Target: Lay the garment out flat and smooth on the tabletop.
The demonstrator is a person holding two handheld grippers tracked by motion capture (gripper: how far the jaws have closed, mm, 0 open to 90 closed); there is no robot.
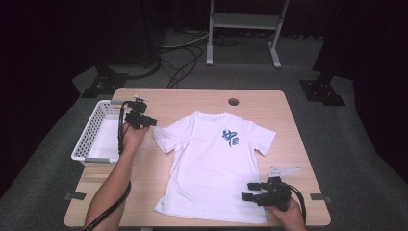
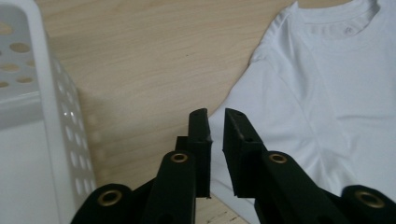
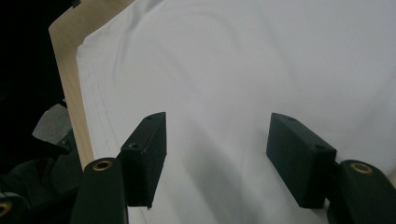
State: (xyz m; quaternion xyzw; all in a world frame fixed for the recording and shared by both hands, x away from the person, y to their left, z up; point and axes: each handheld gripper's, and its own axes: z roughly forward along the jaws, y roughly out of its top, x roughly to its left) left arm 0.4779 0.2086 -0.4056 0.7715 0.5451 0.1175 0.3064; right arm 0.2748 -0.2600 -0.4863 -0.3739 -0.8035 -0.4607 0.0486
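Two jaws astride T-shirt (image 3: 233,70) hem.

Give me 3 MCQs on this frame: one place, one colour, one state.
1. Where is the basket?
A. left of the shirt
B. on the shirt
C. on the floor

2. Colour of the print on the shirt?
A. red
B. blue
C. green

3. How do the right gripper jaws stand?
A. shut on the hem
B. wide apart
C. shut on the collar

Key: 1 A, it sits at the table's left edge. 2 B, blue chest mark in the high view. 3 B, bare cloth shows between them.
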